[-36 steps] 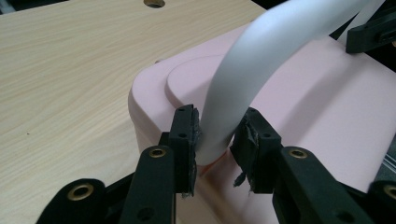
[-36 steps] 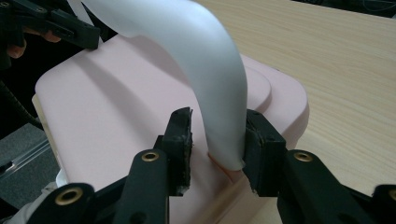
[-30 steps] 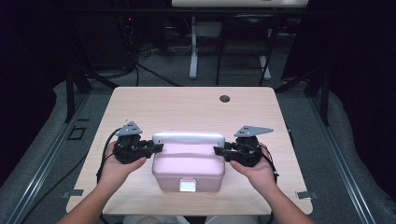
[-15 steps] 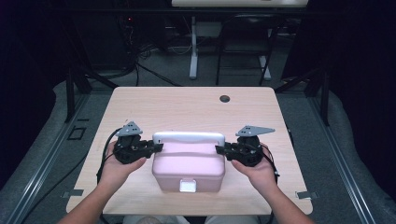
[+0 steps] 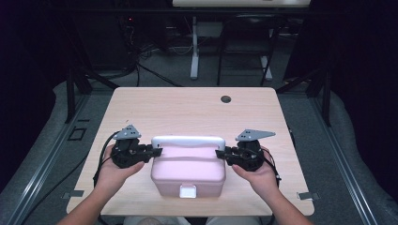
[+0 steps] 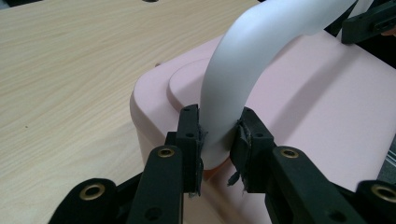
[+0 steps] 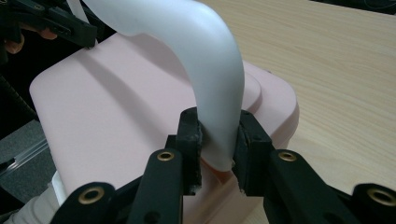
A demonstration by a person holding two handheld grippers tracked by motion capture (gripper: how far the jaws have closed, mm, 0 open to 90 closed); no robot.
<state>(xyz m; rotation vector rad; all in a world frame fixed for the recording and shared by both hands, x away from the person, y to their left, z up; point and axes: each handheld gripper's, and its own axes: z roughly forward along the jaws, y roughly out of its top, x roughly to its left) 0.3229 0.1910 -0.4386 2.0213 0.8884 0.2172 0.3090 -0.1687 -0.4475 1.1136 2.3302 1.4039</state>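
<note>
The near edge of the pale wood-grain tabletop cut off the person's forearms, and the base of the pink box was hidden behind its own smooth, rounded lid; the small white latch on its front carried no writing that could be read. The box sat at the near middle of the tabletop, its glossy white arched handle raised. The left tongs had just been closing and pinched the handle's left foot, while the right tongs, also just closing, clamped its right foot.

The high view looks forward and down over the whole table. Each gripper view sits close behind its jaws, facing the shared white handle between them.
</note>
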